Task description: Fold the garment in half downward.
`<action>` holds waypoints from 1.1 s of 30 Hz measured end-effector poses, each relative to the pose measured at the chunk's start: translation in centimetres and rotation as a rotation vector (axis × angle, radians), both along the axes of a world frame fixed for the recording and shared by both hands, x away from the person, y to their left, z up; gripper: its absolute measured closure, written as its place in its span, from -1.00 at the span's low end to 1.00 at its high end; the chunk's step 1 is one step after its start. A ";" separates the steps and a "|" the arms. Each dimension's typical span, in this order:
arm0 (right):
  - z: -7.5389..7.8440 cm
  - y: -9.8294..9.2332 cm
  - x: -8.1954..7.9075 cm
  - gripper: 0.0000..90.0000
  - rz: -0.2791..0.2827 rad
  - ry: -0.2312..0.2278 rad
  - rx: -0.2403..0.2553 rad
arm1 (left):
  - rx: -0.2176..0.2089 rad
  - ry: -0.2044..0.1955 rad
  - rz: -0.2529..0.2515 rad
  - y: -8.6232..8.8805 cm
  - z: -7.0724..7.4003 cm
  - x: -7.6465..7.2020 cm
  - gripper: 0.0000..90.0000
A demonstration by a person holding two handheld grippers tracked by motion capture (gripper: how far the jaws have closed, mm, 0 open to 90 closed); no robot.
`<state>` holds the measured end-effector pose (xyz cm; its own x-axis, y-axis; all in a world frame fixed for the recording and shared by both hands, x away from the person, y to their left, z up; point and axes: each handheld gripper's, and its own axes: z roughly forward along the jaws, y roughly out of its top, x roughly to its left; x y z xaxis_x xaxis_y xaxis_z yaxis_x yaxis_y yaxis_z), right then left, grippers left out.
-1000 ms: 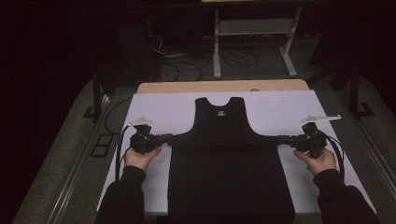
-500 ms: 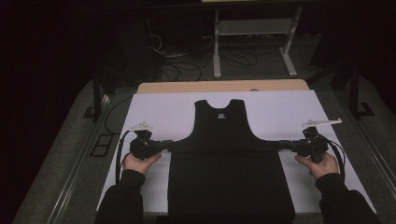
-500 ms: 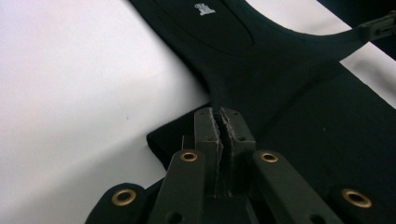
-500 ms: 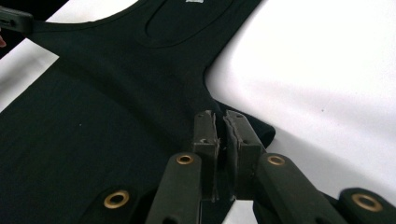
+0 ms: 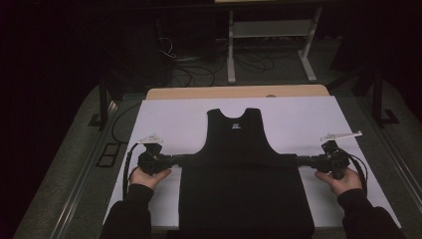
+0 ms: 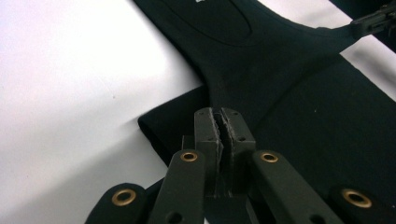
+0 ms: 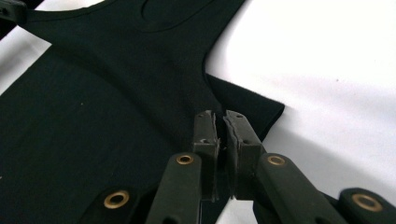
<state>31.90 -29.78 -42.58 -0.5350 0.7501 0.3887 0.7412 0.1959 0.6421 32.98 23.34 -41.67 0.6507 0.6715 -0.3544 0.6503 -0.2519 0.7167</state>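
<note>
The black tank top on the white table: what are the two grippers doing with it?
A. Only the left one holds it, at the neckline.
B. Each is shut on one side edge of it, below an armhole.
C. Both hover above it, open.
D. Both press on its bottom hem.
B: the left gripper and the right gripper each pinch the black tank top at opposite side edges, and the cloth is drawn taut between them.
</note>
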 end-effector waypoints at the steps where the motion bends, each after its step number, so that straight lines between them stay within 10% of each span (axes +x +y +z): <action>1: 0.0 0.0 -0.1 0.83 0.002 0.004 -0.003 | 0.004 0.000 -0.002 0.0 0.0 -0.1 0.89; 33: -0.1 -0.1 -1.7 0.83 0.023 0.037 0.002 | 0.024 0.056 -0.032 0.1 -0.6 -1.0 0.89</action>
